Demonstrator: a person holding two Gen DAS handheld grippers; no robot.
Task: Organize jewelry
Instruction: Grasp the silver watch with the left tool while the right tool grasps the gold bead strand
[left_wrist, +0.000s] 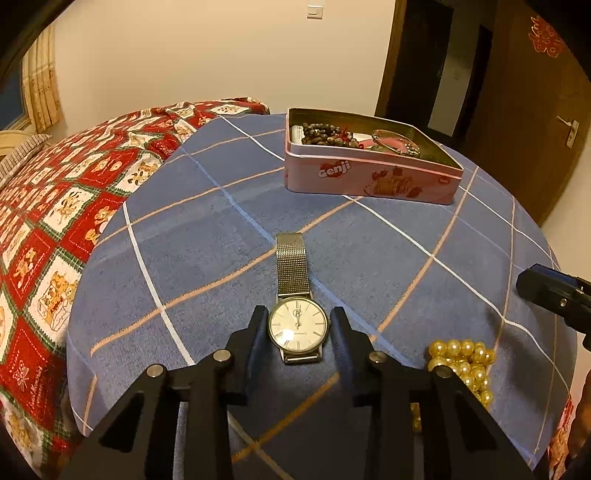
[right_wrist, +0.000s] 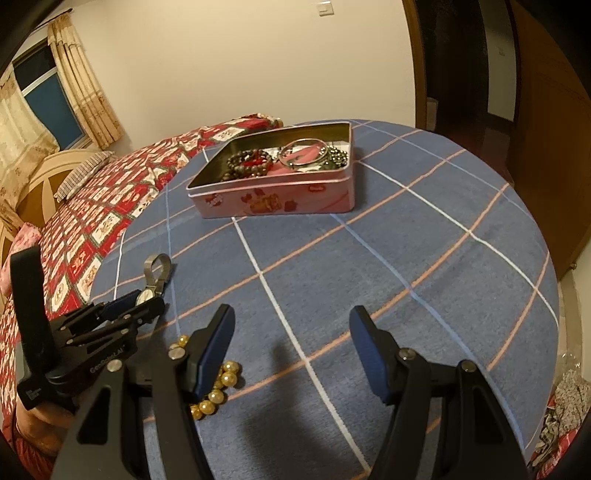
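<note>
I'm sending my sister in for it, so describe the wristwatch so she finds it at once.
On the blue checked bedspread, nearer than the open pink tin, lies a silver mesh-strap wristwatch with a round white dial. Beside it sit golden pearl beads; only the watch is flat and silver.

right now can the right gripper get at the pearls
Probably yes. The right gripper is open and empty, and the pearls lie just under its left finger with nothing on top. The left gripper, around the watch, sits close beside them and could crowd the reach.
</note>
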